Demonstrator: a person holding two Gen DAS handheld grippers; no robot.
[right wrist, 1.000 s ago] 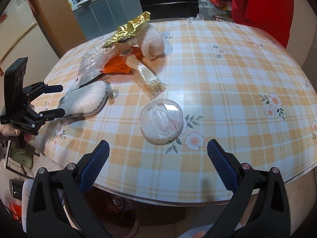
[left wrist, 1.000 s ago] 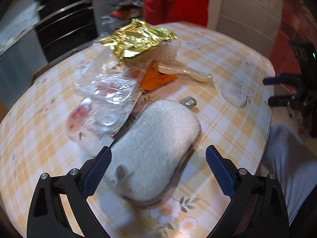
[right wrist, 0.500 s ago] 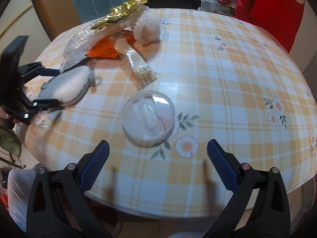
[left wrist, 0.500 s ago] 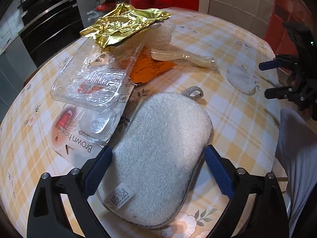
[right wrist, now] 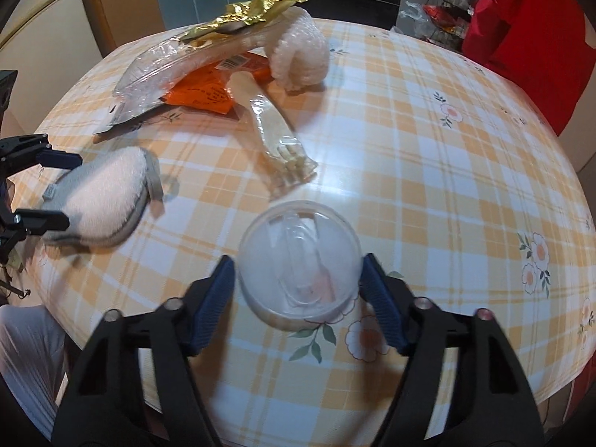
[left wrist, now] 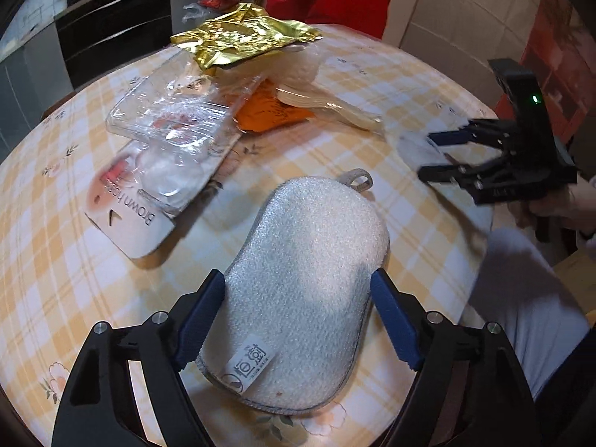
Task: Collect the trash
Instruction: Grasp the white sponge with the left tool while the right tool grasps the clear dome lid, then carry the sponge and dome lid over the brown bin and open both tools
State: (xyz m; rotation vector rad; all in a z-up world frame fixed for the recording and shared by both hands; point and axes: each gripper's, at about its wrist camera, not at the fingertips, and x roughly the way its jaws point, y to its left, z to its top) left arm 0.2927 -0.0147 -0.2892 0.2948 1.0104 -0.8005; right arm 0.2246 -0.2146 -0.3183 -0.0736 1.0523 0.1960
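A white scrubbing pad (left wrist: pixel 301 279) with a grey loop lies on the checked tablecloth; it also shows in the right wrist view (right wrist: pixel 104 201). My left gripper (left wrist: pixel 298 316) is open, its blue pads (left wrist: pixel 203 313) on either side of the pad's near end. A clear plastic dome lid (right wrist: pixel 300 264) lies near the table's front edge. My right gripper (right wrist: pixel 298 298) is open with its fingers on both sides of the lid. Whether the pads touch the lid or the pad I cannot tell.
A heap of trash lies beyond: gold foil wrapper (left wrist: pixel 242 37), clear plastic tray (left wrist: pixel 167 119), "Brown hook" card (left wrist: pixel 130 219), orange packet (right wrist: pixel 205 93), wrapped plastic fork (right wrist: pixel 275 138), white foam net (right wrist: pixel 301 52). Cabinets and red cloth stand behind the table (right wrist: pixel 428 149).
Both grippers have moved forward and lower. The left now straddles the pad's near end; the right now straddles the dome lid. Both jaw gaps have narrowed.
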